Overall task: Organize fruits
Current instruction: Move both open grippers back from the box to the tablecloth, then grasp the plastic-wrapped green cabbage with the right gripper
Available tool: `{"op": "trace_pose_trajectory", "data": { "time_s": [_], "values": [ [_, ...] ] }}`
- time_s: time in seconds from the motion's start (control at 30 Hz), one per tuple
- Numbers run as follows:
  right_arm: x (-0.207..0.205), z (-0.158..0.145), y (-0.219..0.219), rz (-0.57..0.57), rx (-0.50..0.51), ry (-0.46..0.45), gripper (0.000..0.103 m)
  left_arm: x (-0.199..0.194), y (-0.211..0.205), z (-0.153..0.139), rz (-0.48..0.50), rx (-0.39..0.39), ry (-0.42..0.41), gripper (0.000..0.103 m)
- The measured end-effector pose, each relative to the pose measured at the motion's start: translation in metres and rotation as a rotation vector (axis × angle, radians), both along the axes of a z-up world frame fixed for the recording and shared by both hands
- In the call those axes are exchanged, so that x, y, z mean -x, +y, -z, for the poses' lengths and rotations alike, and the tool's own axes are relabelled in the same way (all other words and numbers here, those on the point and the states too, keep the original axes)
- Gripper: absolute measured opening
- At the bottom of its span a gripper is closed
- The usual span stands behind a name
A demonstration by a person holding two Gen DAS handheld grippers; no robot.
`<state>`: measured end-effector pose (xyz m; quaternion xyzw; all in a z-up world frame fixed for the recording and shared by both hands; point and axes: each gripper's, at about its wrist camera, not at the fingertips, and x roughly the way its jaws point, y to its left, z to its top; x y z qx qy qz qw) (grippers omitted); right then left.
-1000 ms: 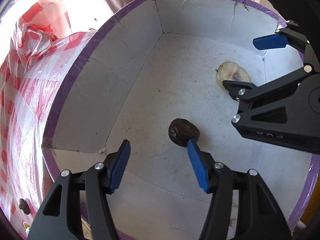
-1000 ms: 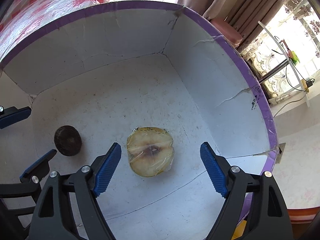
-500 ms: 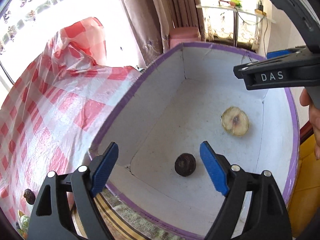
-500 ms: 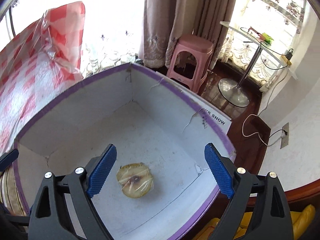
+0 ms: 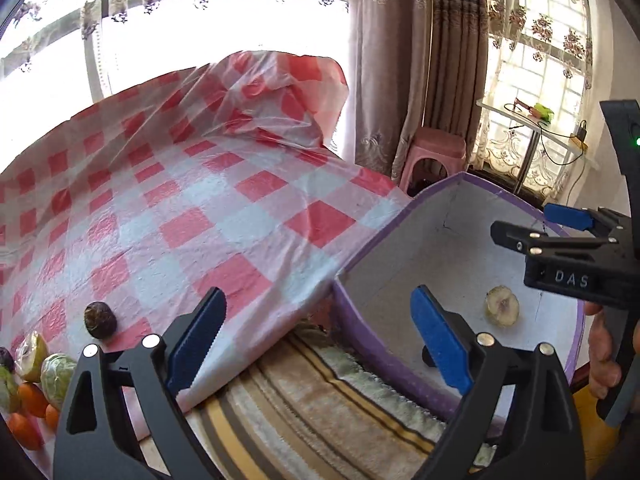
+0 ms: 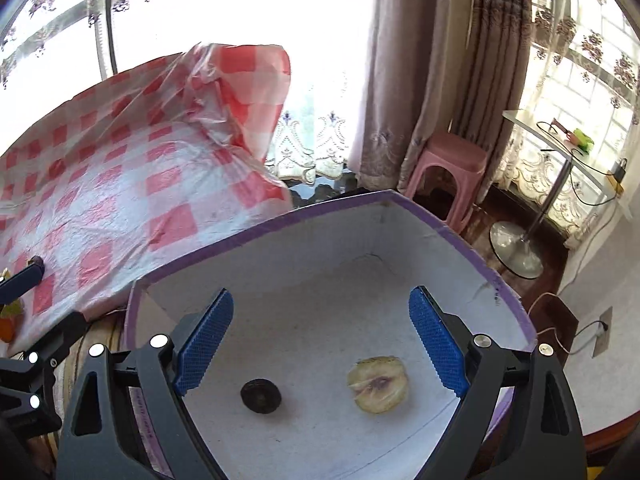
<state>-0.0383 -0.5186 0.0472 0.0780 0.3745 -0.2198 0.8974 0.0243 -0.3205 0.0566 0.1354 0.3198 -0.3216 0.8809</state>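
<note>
A purple-rimmed white box (image 6: 460, 236) holds a wrapped pale fruit half (image 6: 378, 384) and a dark round fruit (image 6: 261, 395). My right gripper (image 6: 320, 344) is open and empty, high above the box. My left gripper (image 5: 320, 340) is open and empty, over the gap between the checked table and the box (image 5: 360, 320). The fruit half (image 5: 502, 311) shows in the box in the left wrist view. On the table lie a dark fruit (image 5: 100, 320), wrapped green fruits (image 5: 56, 372) and oranges (image 5: 28, 404) at the far left.
A red-and-white checked plastic cloth (image 5: 180, 208) covers the table. A striped cushion (image 5: 300, 408) lies under the box. A pink stool (image 6: 452, 160), curtains and a glass side table (image 6: 560, 140) stand behind. The right gripper body (image 5: 576, 264) is seen over the box.
Both grippers have lifted up and back out of the box, staying open. The left wrist view now swings left, showing the table and fruit pile. Both fruits stay in the box.
</note>
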Motion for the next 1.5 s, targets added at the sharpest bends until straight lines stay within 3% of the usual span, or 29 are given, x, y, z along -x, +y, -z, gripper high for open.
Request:
{"op": "trace_pose_trajectory", "data": {
  "time_s": [0.3,0.8,1.03,1.27,1.5],
  "values": [
    [-0.025,0.013,0.081,-0.220,-0.097,0.018,0.087,-0.003,0.085,-0.012,-0.139,0.065,-0.027,0.093],
    [-0.042,0.020,0.169,-0.428,-0.168,0.024,0.087,0.003,0.222,-0.017,-0.410,0.185,0.015,0.093],
    [-0.056,0.018,0.207,-0.511,-0.185,0.011,0.087,0.012,0.280,-0.010,-0.563,0.188,0.022,0.085],
    [-0.080,0.012,0.244,-0.575,-0.216,-0.009,0.087,0.004,0.341,0.007,-0.711,0.216,0.095,0.075],
    [-0.104,0.012,0.278,-0.627,-0.249,-0.010,0.087,-0.006,0.353,0.019,-0.746,0.225,0.145,0.069]
  ]
}}
